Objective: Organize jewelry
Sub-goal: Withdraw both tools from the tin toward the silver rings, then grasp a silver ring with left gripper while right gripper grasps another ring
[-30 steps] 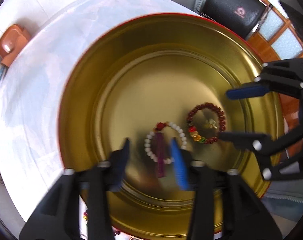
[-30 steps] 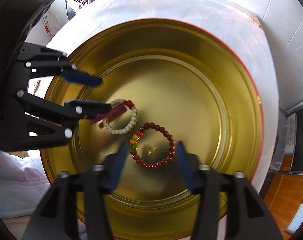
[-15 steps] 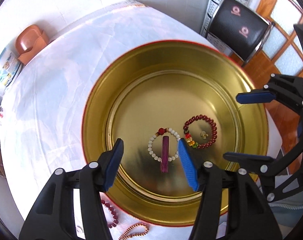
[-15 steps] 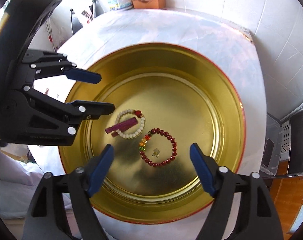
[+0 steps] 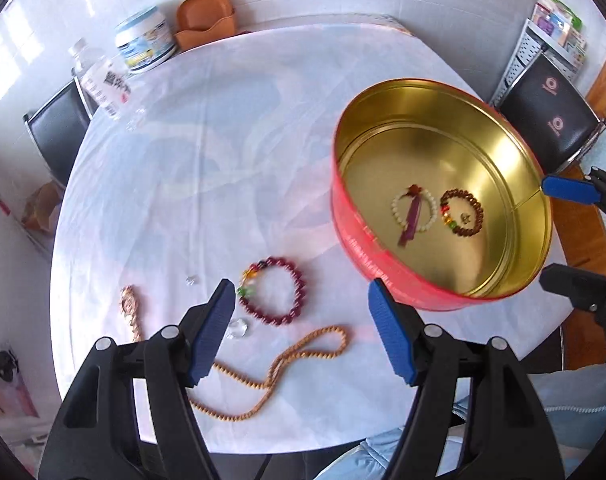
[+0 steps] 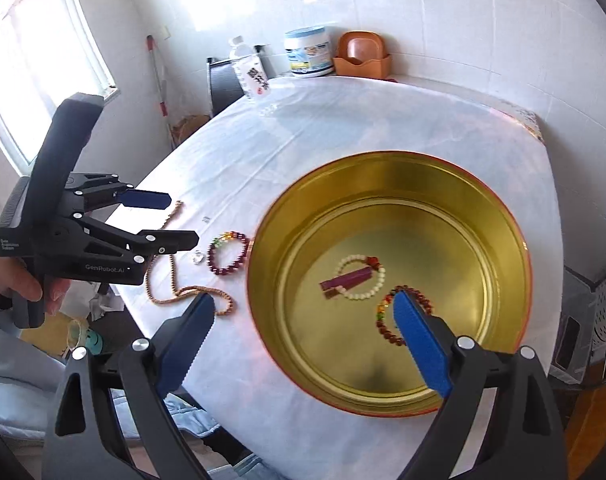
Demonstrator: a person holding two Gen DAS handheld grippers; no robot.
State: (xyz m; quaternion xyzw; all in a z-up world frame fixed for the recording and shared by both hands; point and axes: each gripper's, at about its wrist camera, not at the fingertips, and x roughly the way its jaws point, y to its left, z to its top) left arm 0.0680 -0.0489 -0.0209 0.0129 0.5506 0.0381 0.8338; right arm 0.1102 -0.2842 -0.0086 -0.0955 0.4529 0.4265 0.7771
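Now both tools, left (image 5: 301, 330) & right (image 6: 303, 344), gape empty; round gold-lined tin (image 6: 515, 248) holds 2 beaded bracelets.

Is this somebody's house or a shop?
Probably a home dining room: a round table in a white cloth, chairs tucked around it, tiled walls, and a food tub and water bottle at the far edge.

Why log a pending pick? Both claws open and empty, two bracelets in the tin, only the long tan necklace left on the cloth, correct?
Not quite. Besides the tan necklace, a dark red bracelet also lies on the cloth, as the left wrist view shows. The rest holds: left claw and right claw open and empty, two bracelets in the tin.
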